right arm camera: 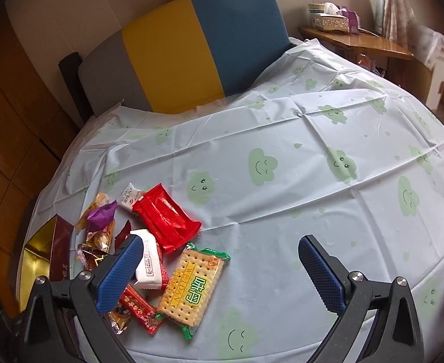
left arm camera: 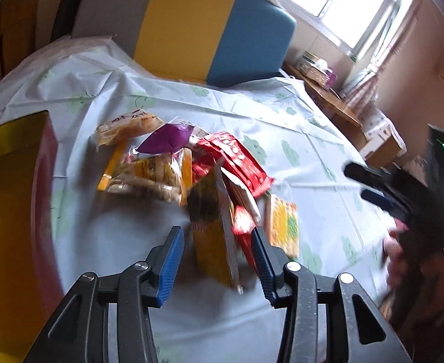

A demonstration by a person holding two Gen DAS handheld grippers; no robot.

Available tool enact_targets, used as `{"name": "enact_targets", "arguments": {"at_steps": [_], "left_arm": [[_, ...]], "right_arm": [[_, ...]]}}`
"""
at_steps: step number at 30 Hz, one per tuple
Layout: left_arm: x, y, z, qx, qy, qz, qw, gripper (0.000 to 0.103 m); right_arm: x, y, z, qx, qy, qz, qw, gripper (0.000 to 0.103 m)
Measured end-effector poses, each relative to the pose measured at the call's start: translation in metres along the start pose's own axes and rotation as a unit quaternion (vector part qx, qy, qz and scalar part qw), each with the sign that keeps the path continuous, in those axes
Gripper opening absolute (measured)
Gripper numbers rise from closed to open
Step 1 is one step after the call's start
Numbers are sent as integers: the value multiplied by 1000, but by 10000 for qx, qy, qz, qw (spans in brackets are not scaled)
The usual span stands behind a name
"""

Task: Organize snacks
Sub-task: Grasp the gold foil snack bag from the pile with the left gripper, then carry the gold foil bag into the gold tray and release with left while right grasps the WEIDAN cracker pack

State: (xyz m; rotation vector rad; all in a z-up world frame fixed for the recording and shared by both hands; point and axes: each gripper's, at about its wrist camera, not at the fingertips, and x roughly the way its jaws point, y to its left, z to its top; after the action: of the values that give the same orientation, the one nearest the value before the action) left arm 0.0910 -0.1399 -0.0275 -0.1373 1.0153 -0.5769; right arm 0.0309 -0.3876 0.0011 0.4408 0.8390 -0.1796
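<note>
- Snack pile point(right arm camera: 149, 242) lies on the cloud-print tablecloth point(right arm camera: 282, 181), just beside the gold-lined box point(right arm camera: 37, 257).
- Cracker packet point(right arm camera: 191, 284) lies flat at the pile's edge farthest from the box, long axis running diagonally away from the right gripper point(right arm camera: 222, 275).
- Striped grey-yellow-blue cushion point(right arm camera: 191, 45) stands behind the cloth; wooden side table point(right arm camera: 358, 42) beyond.
- Left gripper point(left arm camera: 215, 260): jaws partly apart, a blurred yellow packet point(left arm camera: 212, 242) between them; contact cannot be told.
- Right gripper: jaws wide apart, nothing between.
- Only the left view shows the window point(left arm camera: 342, 0).
</note>
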Motion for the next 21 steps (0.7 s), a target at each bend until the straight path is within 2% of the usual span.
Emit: {"name": "enact_targets", "arguments": {"at_steps": [2,7,9,11,12,14,16,19,21], "left_arm": [[11,4,6,-183,71,-102,9998,46],[41,8,14,-360,257,-74,9990,46],[49,10,15,-421,298,-199,9985,46],[52,15,15,-549,380,-422,9969,35],[49,18,13,-611,359,-547,9960,33],[40,22,9,-611,288,-592,9960,27],[32,24,5,-548,243,-545,9967,26],[15,31,-3,-516,152,-448,9975,25],[6,33,-8,-469,116,-360,9982,25]], "right_arm": [[0,3,1,-93,-17,-5,10000,103],[4,3,1,-122,63,-15,9999,103],[7,3,0,-125,121,-52,9998,103],[11,2,-1,-134,200,-103,9997,103],[13,1,-2,-145,259,-124,9995,103],[19,2,-4,-226,436,-216,9986,99],[28,3,-8,-300,694,-232,9969,87],[40,4,-15,-317,1055,-147,9938,76],[45,4,-19,-313,1224,-75,9920,75]]}}
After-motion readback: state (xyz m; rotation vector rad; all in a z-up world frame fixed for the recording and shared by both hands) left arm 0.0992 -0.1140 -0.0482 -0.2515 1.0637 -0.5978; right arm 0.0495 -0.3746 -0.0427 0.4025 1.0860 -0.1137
